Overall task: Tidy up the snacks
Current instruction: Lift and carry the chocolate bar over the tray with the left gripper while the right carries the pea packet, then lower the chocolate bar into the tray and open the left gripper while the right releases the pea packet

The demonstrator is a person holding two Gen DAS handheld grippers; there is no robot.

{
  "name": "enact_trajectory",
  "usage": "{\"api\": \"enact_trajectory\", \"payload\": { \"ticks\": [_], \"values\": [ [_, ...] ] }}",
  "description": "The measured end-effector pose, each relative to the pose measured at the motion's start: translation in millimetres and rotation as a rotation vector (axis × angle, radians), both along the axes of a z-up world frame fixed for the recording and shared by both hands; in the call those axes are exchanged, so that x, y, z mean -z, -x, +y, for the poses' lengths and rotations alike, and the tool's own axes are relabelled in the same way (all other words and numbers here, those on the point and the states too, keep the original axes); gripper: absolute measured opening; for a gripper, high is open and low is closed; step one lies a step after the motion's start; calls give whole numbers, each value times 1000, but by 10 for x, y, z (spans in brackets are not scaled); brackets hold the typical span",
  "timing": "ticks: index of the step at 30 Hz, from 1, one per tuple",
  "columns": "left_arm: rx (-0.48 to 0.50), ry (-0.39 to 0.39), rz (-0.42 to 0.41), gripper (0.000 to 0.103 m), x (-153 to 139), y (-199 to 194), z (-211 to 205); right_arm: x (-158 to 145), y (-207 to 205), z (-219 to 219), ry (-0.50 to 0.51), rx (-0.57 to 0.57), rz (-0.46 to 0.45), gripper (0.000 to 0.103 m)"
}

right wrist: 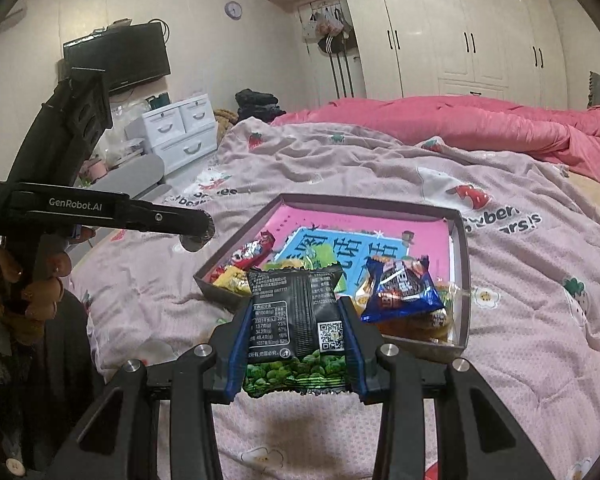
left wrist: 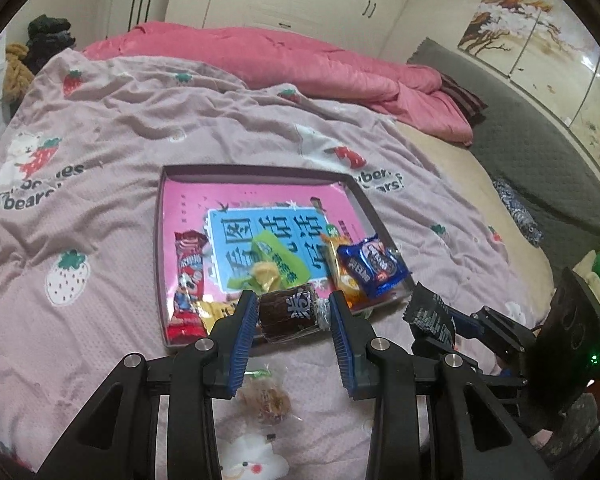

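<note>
- My left claw [left wrist: 294, 312] pinches a dark brown wrapped roll [left wrist: 287, 312] between its blue pads, just over the near rim of the box [left wrist: 260, 172] on the bed. The roll's twisted right end touches the right pad; if only that crinkled end bears there, I judge the roll could swivel and drop short of the box.
- My right claw [right wrist: 296, 336] is pressed onto a black pea packet [right wrist: 296, 320], gripped by its side edges, near the box's near corner. The film is slick and bowed; it could squirt out forward if I tilt down further.
- Ahead of the right claw, a blue packet [right wrist: 404, 292] sits on other snacks against the box's near wall [right wrist: 224, 294]. Dropping the pea packet onto it might tip it over the rim.
- Below the left claw, a clear-wrapped snack [left wrist: 266, 398] lies on the blanket [left wrist: 100, 140], outside the box. Easy to overlook, or to press into the soft bedding.
- Both claws head to the same near corner; I risk a collision.
</note>
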State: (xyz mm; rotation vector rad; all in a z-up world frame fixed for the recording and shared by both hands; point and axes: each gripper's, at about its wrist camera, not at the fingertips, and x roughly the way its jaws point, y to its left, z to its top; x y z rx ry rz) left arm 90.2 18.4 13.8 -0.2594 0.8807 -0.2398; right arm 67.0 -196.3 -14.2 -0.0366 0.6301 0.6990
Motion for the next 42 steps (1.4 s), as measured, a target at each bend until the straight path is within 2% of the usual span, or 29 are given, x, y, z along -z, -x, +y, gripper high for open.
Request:
{"api": "enact_trajectory", "payload": {
  "ticks": [13, 22, 34, 42],
  "values": [
    [-10, -30, -31, 38, -26, -105, -30, -153, -151, 53, -35, 18, -47, 41],
    [-19, -43, -29, 38, 30, -222, -34, -156, -263, 91, -37, 27, -55, 41],
    [-40, -48, 7, 38, 312, -461, 8, -97, -496, 168, -49, 36, -33, 41],
    [-43, -91, 22, 38, 488, -583, -9, -25, -623, 215, -48, 39, -13, 41]
  ]
}}
